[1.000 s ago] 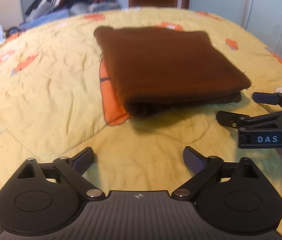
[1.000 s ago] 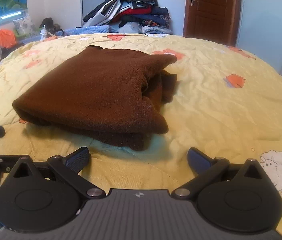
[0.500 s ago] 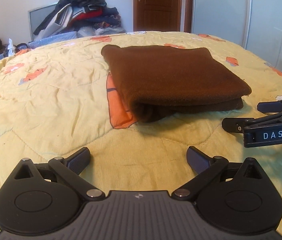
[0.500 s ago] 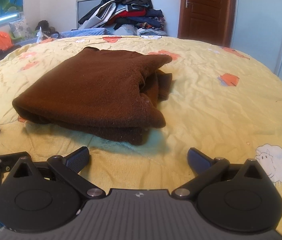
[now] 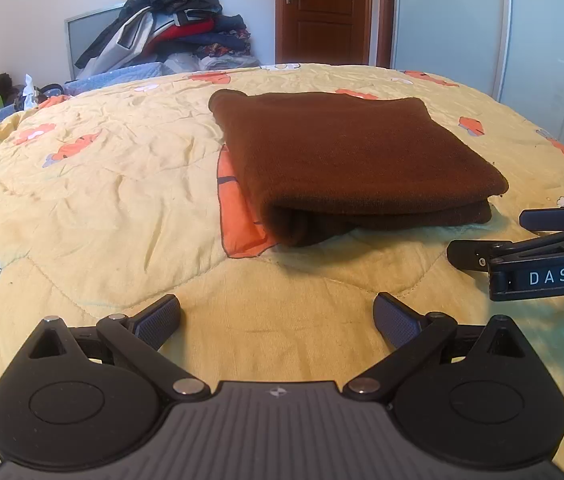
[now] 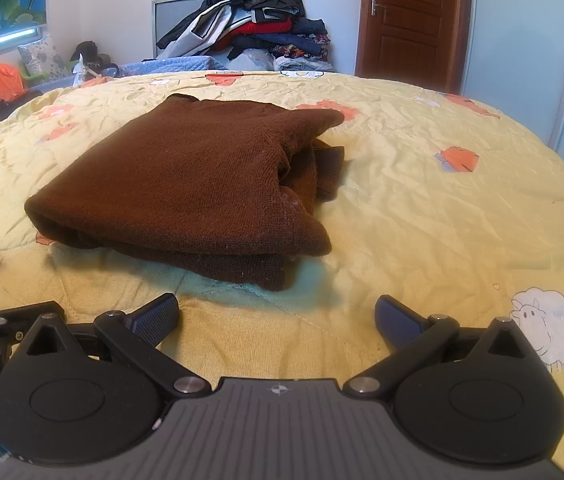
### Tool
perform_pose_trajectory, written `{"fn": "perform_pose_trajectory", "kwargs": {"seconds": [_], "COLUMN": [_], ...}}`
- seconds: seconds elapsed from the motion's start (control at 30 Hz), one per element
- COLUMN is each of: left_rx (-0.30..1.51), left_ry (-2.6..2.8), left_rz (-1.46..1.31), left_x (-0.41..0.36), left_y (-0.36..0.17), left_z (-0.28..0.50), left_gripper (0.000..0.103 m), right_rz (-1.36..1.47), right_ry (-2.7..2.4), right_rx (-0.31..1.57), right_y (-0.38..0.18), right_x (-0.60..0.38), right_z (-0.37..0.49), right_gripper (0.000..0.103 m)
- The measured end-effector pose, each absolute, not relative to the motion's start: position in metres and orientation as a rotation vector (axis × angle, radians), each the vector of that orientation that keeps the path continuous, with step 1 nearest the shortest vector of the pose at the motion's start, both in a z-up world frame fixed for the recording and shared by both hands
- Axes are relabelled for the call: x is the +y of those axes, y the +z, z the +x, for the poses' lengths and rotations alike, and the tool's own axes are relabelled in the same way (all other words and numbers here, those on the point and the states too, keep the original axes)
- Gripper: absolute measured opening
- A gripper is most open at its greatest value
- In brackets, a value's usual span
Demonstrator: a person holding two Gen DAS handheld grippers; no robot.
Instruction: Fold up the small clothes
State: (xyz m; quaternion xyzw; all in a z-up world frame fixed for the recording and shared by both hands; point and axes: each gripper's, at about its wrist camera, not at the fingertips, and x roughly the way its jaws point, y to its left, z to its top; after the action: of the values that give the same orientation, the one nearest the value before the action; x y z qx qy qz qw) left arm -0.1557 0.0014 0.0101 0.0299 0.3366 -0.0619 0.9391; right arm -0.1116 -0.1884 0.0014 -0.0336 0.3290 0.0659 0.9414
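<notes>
- The brown top [image 5: 346, 156] lies folded on the yellow quilt [image 5: 93, 200], in the middle of the bed.
- From the left gripper [image 5: 277, 316], the top sits at 12 o'clock, a little way off. The gripper's jaws are wide open and hold nothing.
- The right gripper [image 6: 277, 316] sees the top at 11 o'clock. Its jaws are wide open too, with nothing in them.
- In the left view, the right gripper pokes in at 3 o'clock, near the top's corner but not touching it.
- I think the fold is nearly done, or done. The top looks like a neat, flat pad.
- One side is less tidy. In the right view, some loose layers stick out at the top's 3 o'clock side.
- To do this well, I would tuck those loose bits under and press the pile flat. Grab only the loose part, so the pile does not slide or open up.
- The cloth is soft and thick, so it may spring back.
- I cannot tell what kind of top it is, or where its sleeves went. They are hidden inside the fold.
- The heap of clothes [image 6: 249, 20] at the far wall is too jumbled to sort out.
- No hands show in either view.
</notes>
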Motion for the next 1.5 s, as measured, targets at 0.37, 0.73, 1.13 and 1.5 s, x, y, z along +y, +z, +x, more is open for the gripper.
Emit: {"fn": "perform_pose_trajectory", "kwargs": {"seconds": [0.37, 0.73, 1.13, 1.5], "left_rx": [0.707, 0.695, 0.698, 0.696], "left_ry": [-0.076, -0.051, -0.039, -0.05], "left_rz": [0.04, 0.028, -0.012, -0.033], "left_x": [-0.005, -0.009, -0.009, -0.006], "left_y": [0.012, 0.011, 0.012, 0.012], "left_z": [-0.15, -0.144, -0.129, -0.129], "left_gripper": [0.103, 0.103, 0.103, 0.103], "right_rz": [-0.068, -0.068, -0.03, -0.005], "right_ry": [0.134, 0.134, 0.097, 0.008], "right_rx": [0.671, 0.671, 0.672, 0.675], "right_y": [0.001, 0.001, 0.002, 0.0], "right_x": [-0.188, -0.188, -0.188, -0.179], "right_z": [-0.112, -0.112, -0.108, -0.103], "right_gripper": [0.103, 0.103, 0.103, 0.103]}}
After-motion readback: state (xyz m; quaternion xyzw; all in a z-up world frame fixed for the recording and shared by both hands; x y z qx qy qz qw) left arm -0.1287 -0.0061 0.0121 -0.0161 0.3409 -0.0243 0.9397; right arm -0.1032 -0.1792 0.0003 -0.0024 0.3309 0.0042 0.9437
